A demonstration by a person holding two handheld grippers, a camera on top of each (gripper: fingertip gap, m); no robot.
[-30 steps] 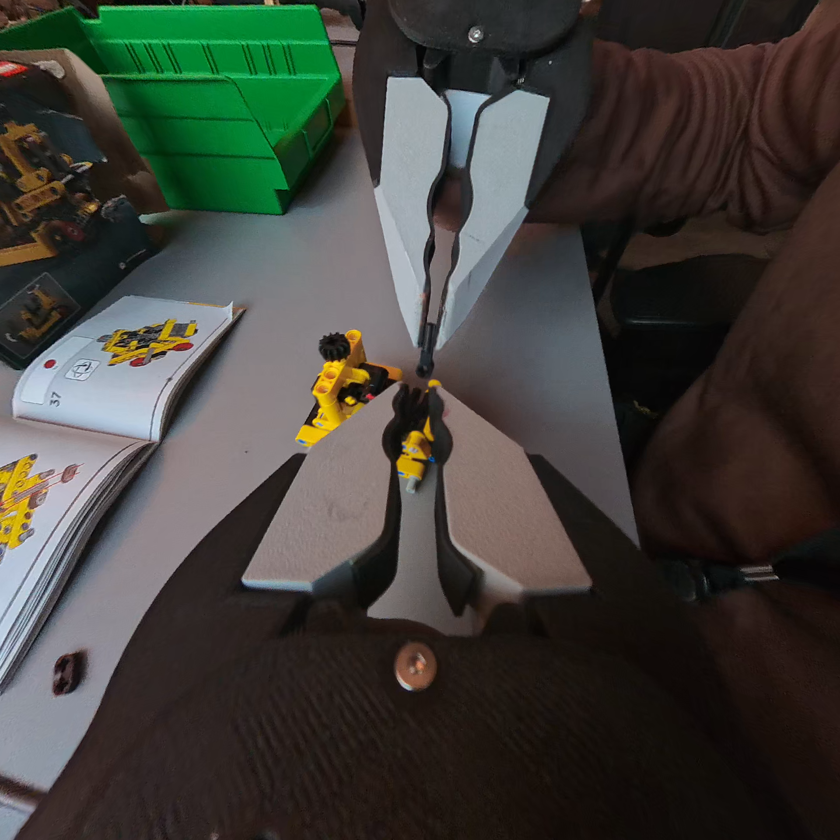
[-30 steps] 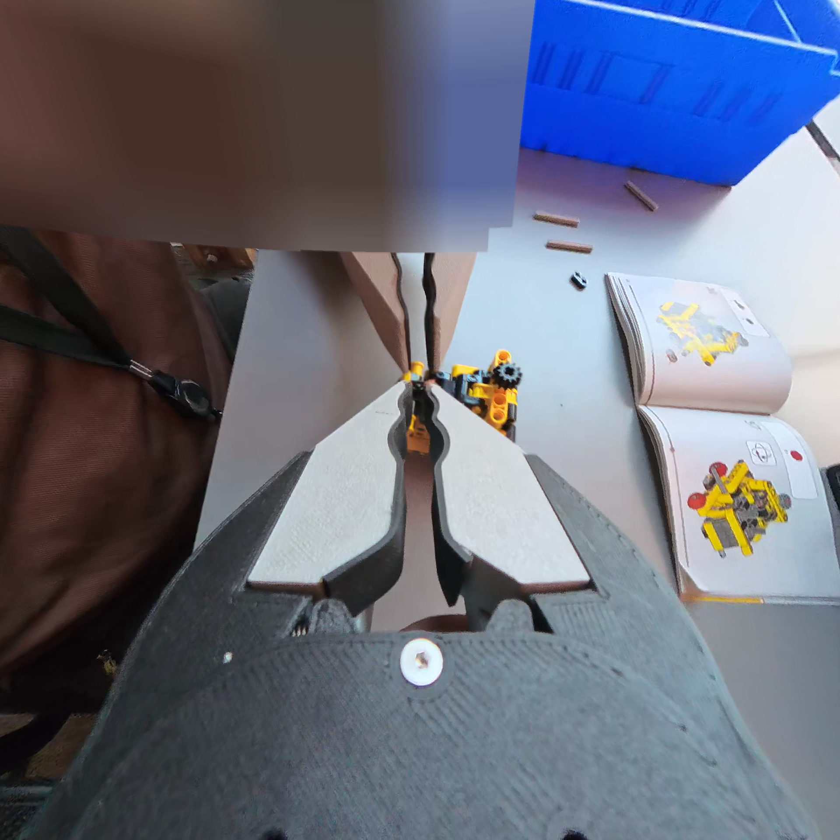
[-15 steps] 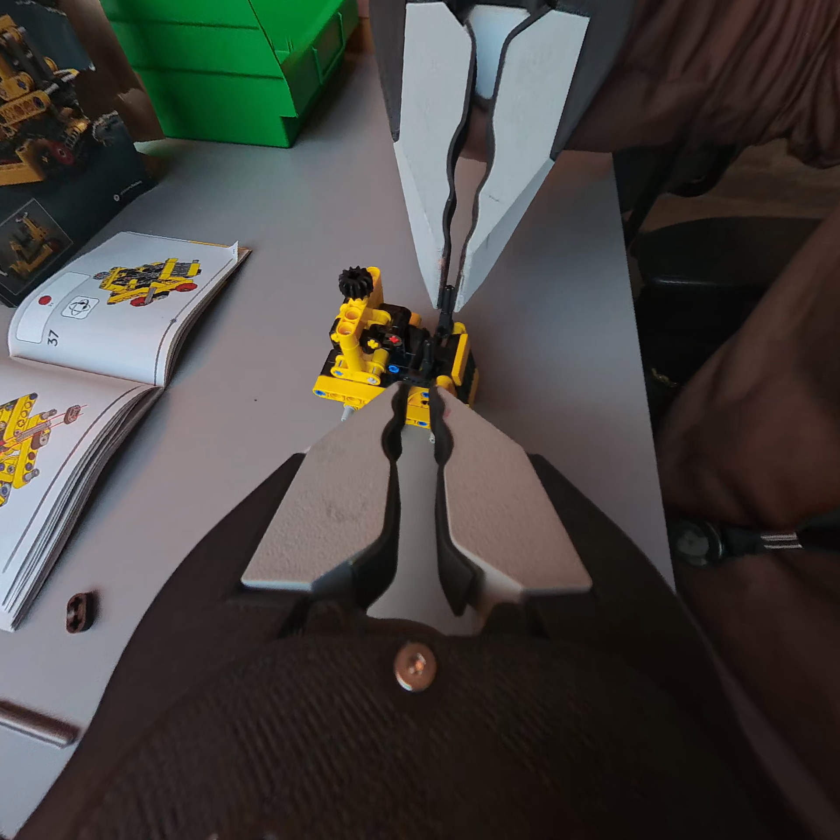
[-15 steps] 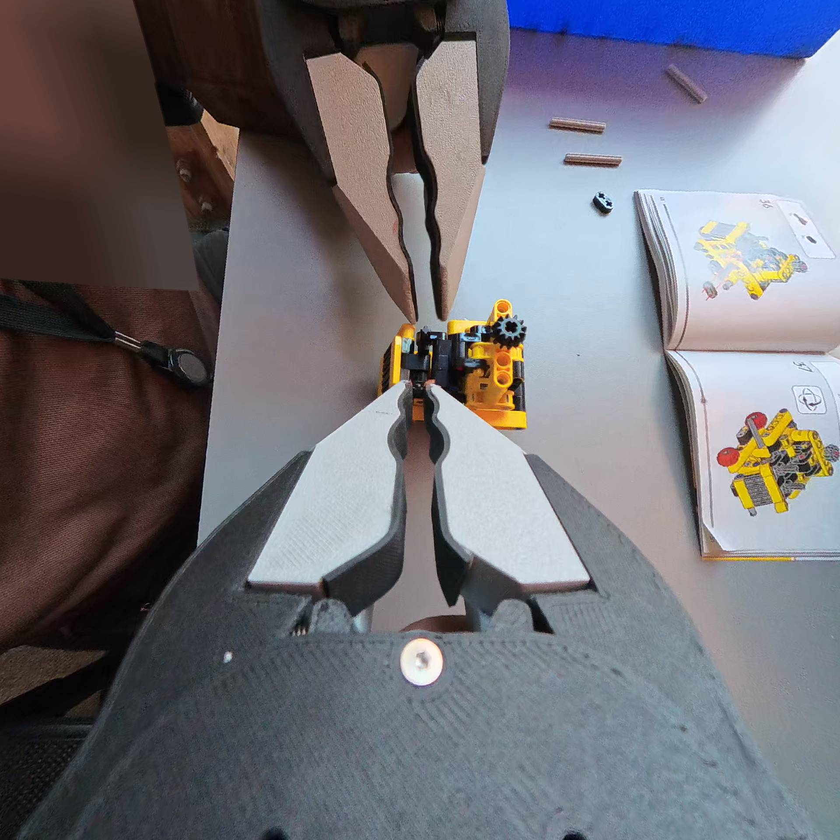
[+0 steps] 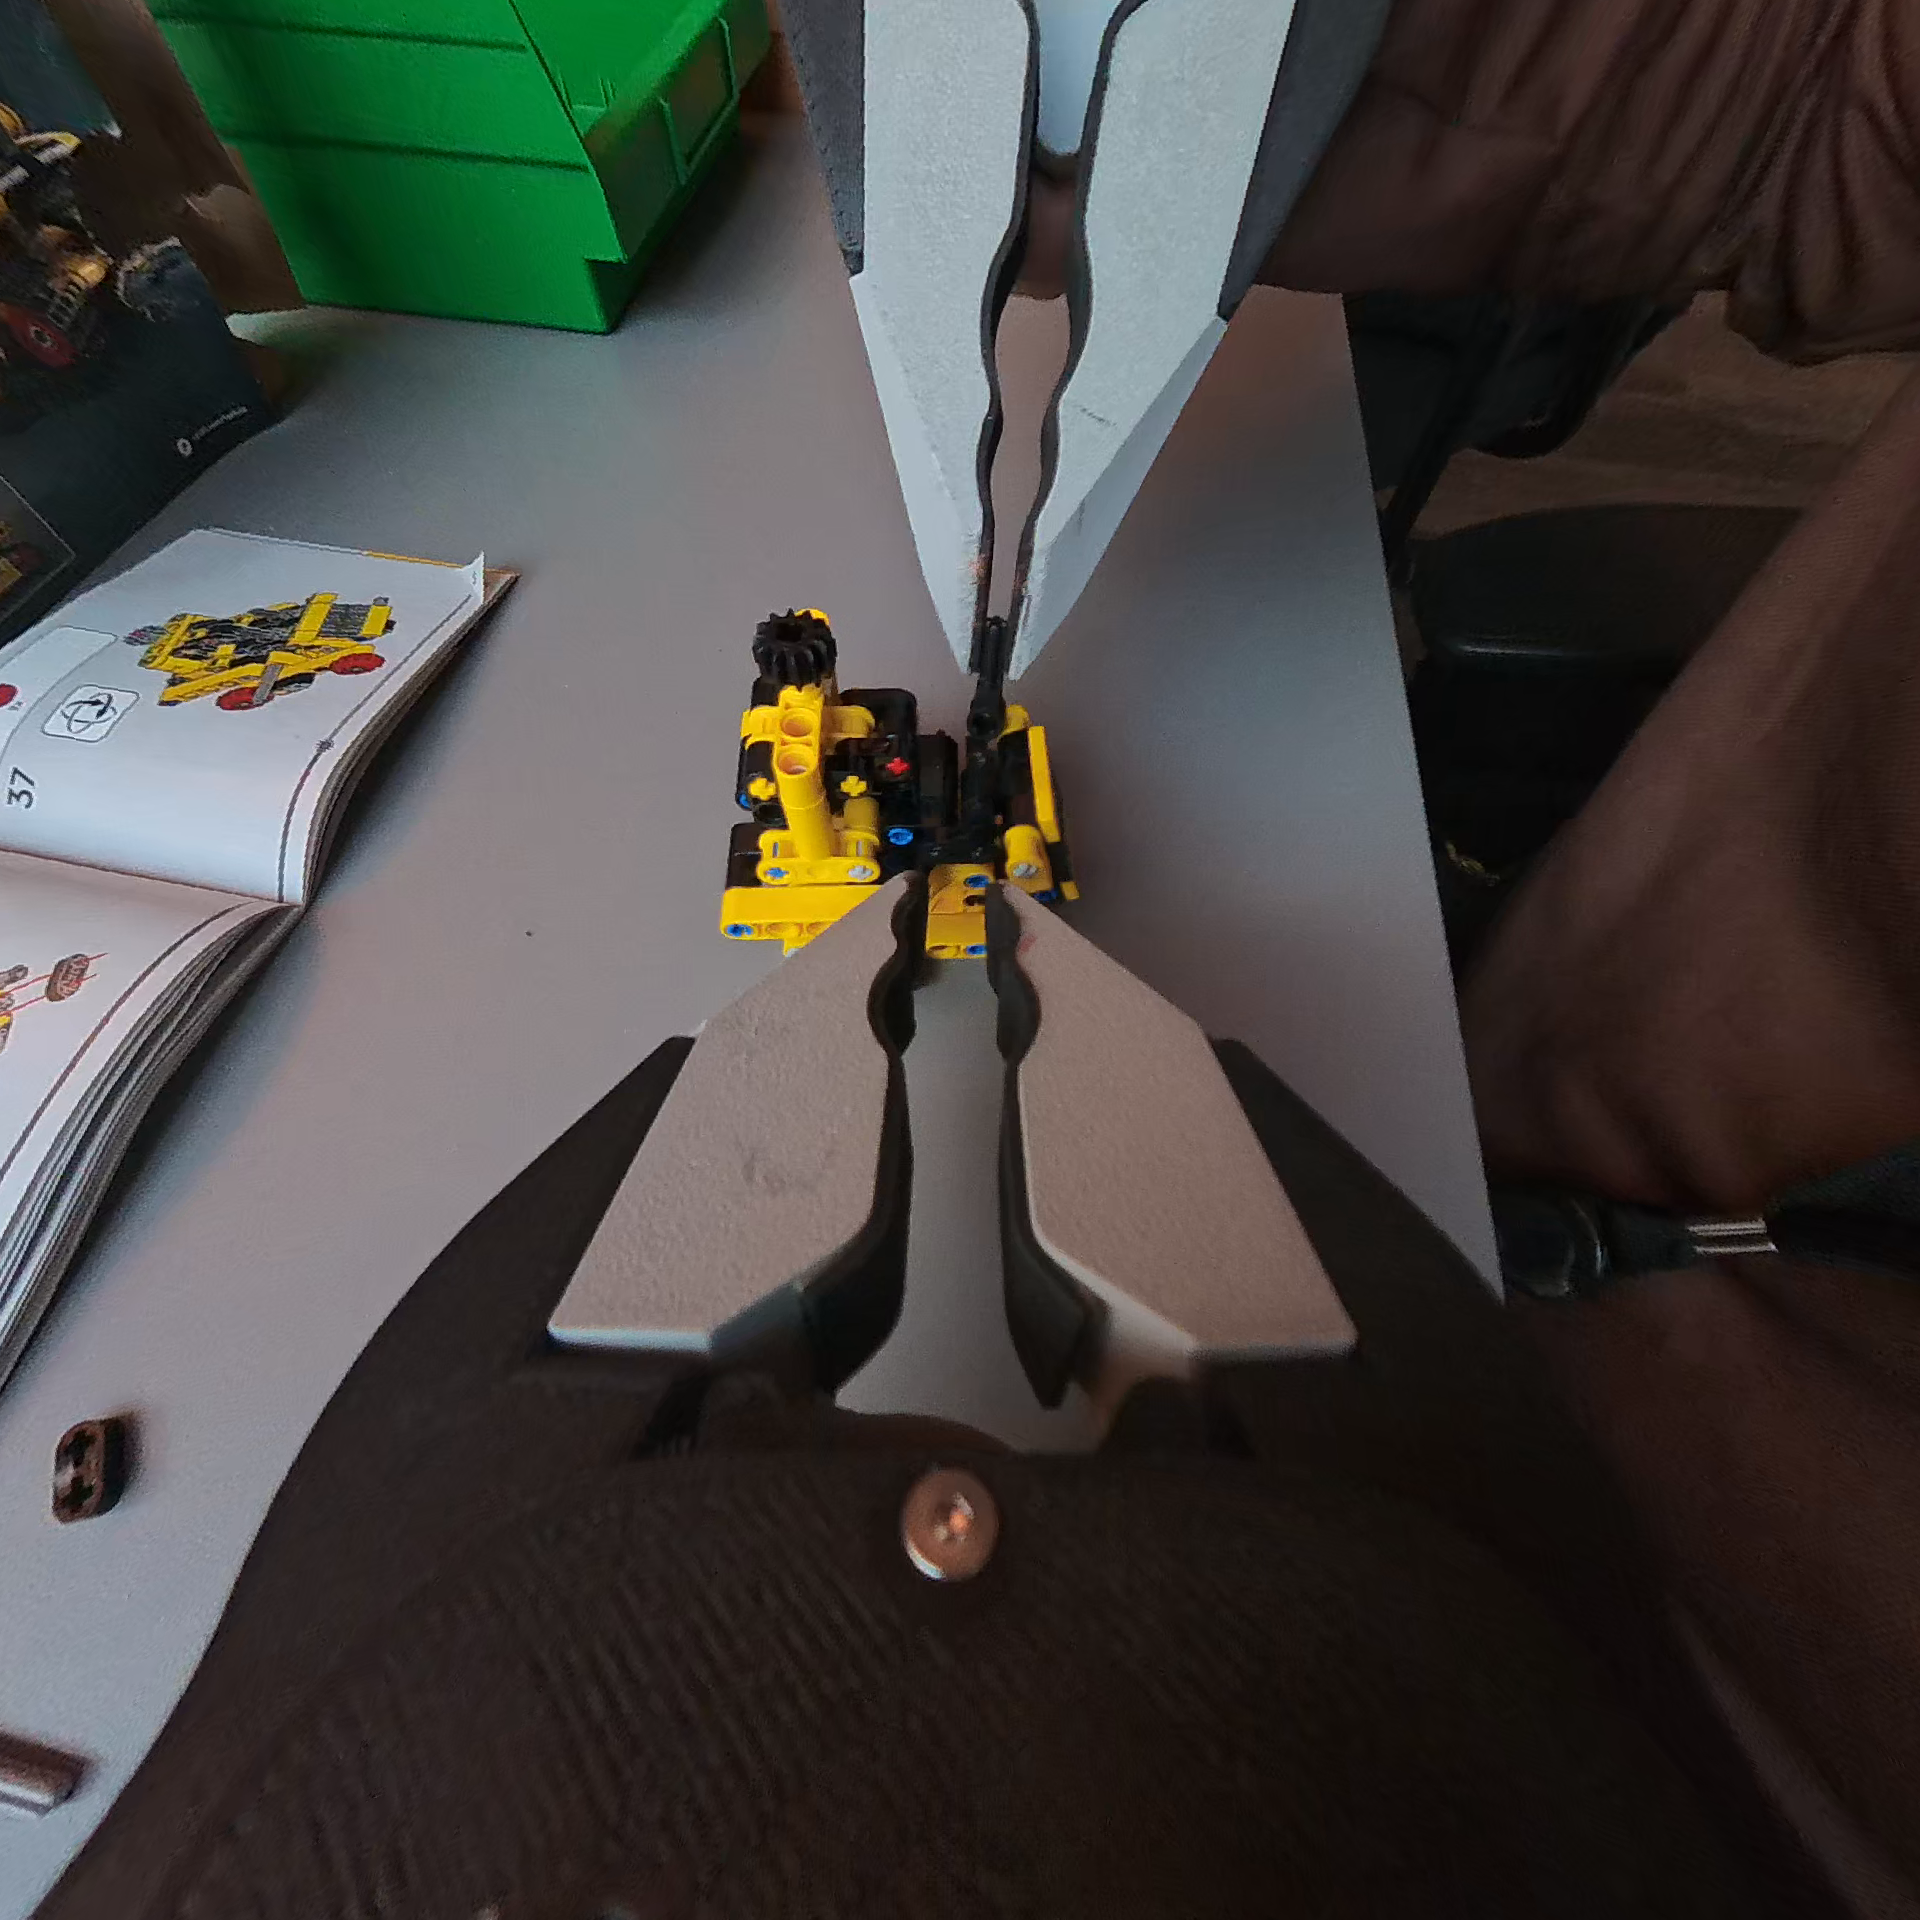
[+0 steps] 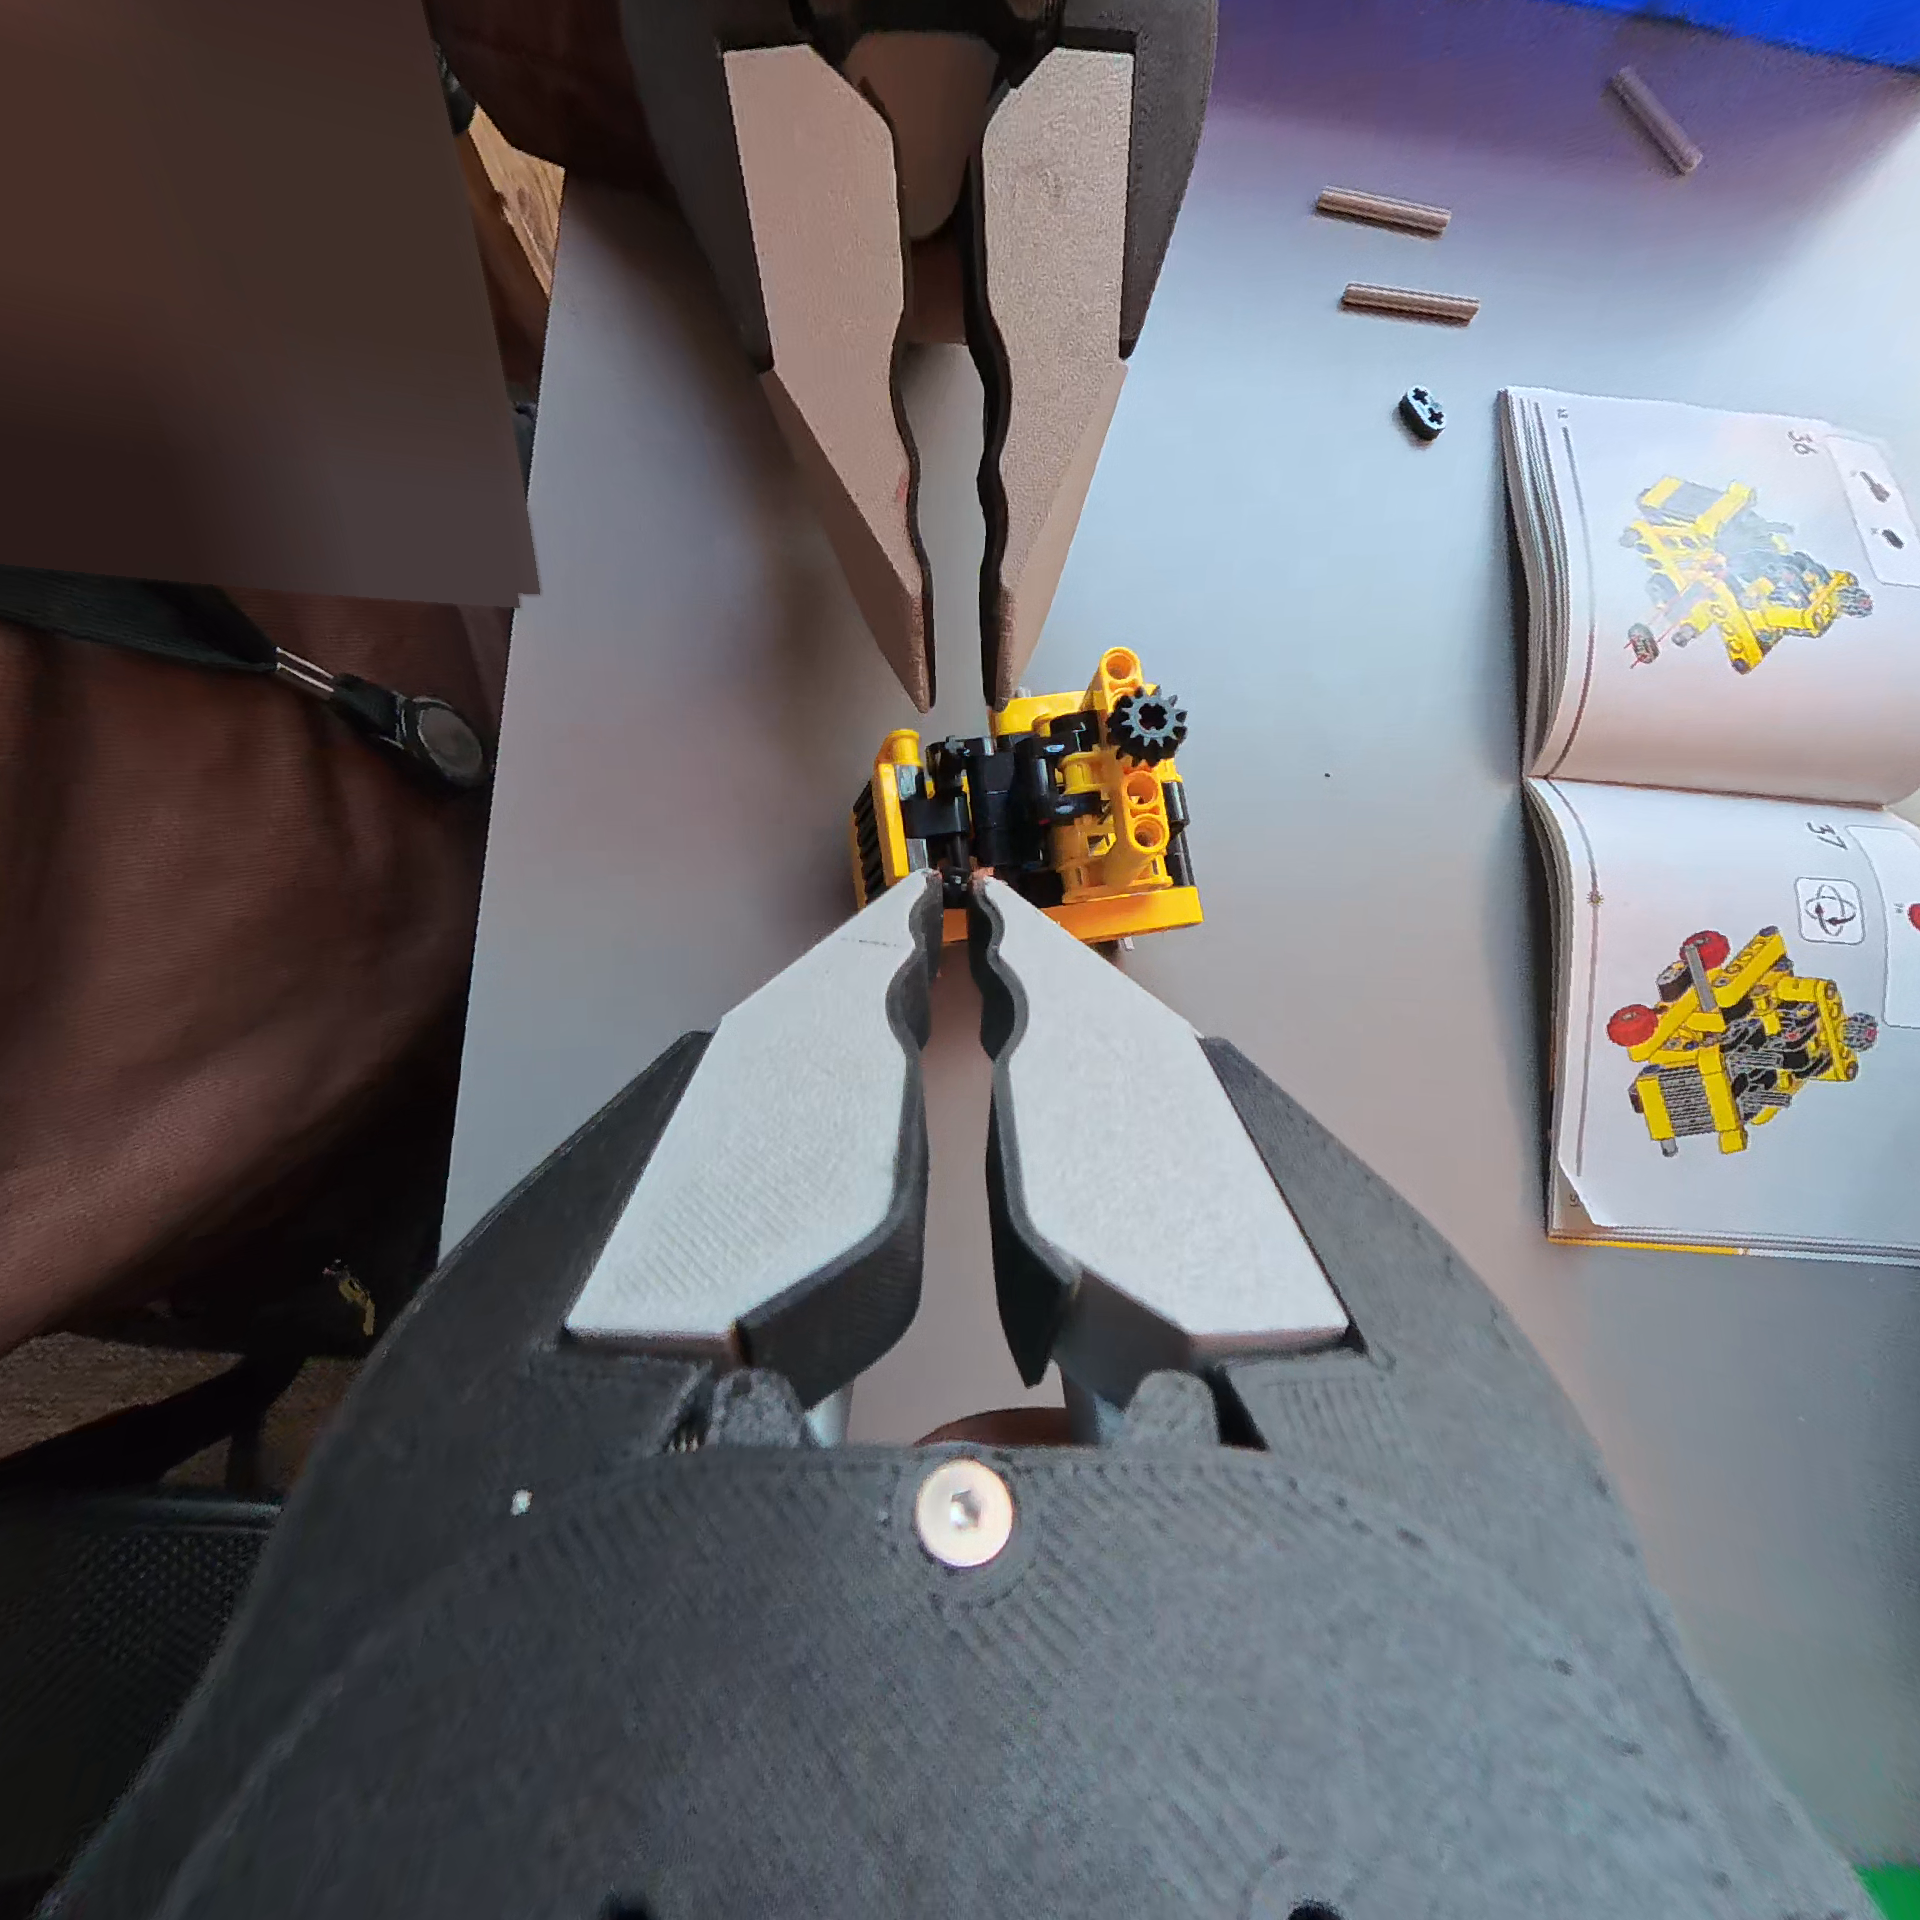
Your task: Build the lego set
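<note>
Grey table [image 5: 582,436]: lego model [image 5: 894,800] between slightly parted left tool [image 5: 951,894] and pin-pinching right tool [image 5: 995,655].

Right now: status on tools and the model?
Right tool shut on black pin, pin touching yellow model on table. Left tool at model's edge, grip unclear. Nothing blocking.

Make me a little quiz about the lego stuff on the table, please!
1. True or false: the instruction booklet is closed.
2. What do the right tongs pinch? A) a black pin B) a red wheel C) a page
3. Fill in: the gear on top of the lego model is ____.
Key: 1 false, it lies open. 2 A. 3 black.
</note>
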